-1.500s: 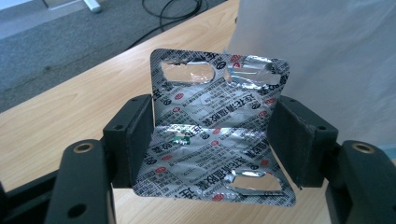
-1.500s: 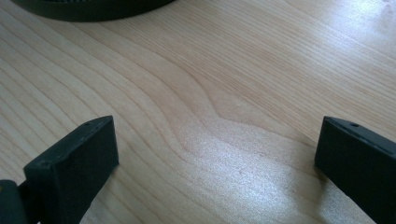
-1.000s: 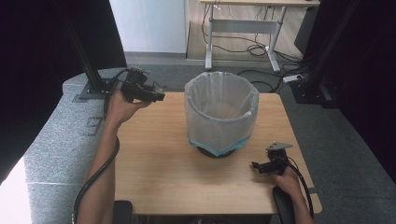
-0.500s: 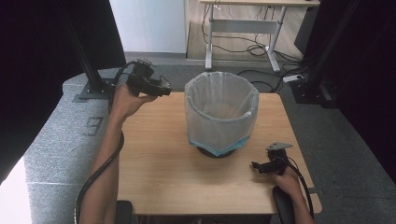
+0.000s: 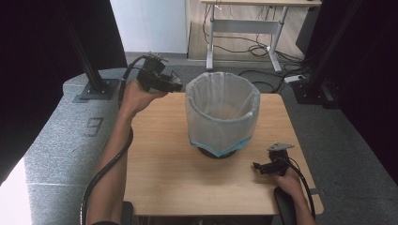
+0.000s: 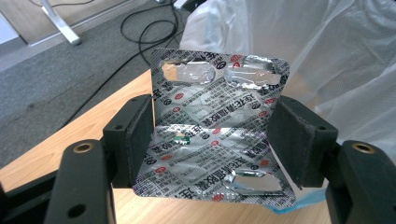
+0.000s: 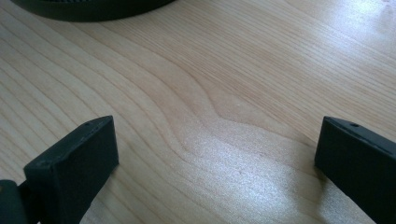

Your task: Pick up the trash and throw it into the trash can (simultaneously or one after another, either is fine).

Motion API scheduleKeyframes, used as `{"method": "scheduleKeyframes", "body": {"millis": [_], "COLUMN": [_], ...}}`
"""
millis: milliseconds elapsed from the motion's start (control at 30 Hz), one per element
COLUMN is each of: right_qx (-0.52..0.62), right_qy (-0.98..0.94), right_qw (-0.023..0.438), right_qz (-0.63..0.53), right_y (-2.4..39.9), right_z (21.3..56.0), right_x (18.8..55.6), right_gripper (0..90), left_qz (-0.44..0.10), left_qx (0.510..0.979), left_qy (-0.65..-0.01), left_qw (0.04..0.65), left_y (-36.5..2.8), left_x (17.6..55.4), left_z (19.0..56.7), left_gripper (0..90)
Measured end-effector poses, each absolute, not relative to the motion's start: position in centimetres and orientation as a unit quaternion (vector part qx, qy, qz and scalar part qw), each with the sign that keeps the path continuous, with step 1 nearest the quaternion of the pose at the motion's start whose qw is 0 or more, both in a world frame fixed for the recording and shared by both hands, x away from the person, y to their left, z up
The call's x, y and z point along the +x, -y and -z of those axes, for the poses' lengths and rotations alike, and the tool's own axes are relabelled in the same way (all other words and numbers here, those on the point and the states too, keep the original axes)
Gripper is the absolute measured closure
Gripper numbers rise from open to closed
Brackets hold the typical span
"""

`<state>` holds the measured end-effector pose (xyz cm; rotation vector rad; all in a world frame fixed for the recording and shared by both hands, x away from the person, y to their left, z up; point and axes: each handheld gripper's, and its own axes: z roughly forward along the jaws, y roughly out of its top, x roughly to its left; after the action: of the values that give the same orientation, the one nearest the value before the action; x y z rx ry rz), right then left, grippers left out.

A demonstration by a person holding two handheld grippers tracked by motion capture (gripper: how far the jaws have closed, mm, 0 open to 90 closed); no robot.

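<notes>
Wooden tabletop [image 5: 169,164] seen from above, with a bin [image 5: 222,112] lined with a thin white bag standing upright near its middle, toward the far edge. Blue edging visible at the bag's lower hem, dark base beneath.

Left gripper [image 5: 174,86] held up at the tabletop's far left corner, just beside the bin's rim, pointed toward it. Jaws clamped on a silver foil blister pack [image 6: 217,135], pressed in from both side edges so that the sheet bowed between them. Printed red and black text across the foil; several pockets torn open, at the top and at the lower right. White bag of the bin close behind the pack in the left gripper view.

Right gripper [image 5: 259,167] low at the near right of the tabletop, in front of the bin and apart from it, hand [image 5: 290,180] behind it. Jaws spread wide with bare wood grain between them, gripping nothing. Dark curved base of the bin at the top edge of the right gripper view.
</notes>
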<state>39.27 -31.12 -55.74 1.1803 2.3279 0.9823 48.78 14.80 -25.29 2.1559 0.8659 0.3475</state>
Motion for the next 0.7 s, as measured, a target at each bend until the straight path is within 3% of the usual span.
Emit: {"method": "scheduleKeyframes", "body": {"millis": [700], "right_qx": [0.417], "right_qy": [-0.821], "right_qw": [0.176], "right_qz": [-0.348], "right_y": [31.1], "right_z": [55.8], "right_x": [39.3], "right_gripper": [0.0], "left_qz": [-0.129], "left_qx": [0.855], "left_qy": [-0.305], "left_qw": [0.399], "left_y": [-9.7], "left_x": [49.5], "left_z": [24.2], "left_gripper": [33.0]}}
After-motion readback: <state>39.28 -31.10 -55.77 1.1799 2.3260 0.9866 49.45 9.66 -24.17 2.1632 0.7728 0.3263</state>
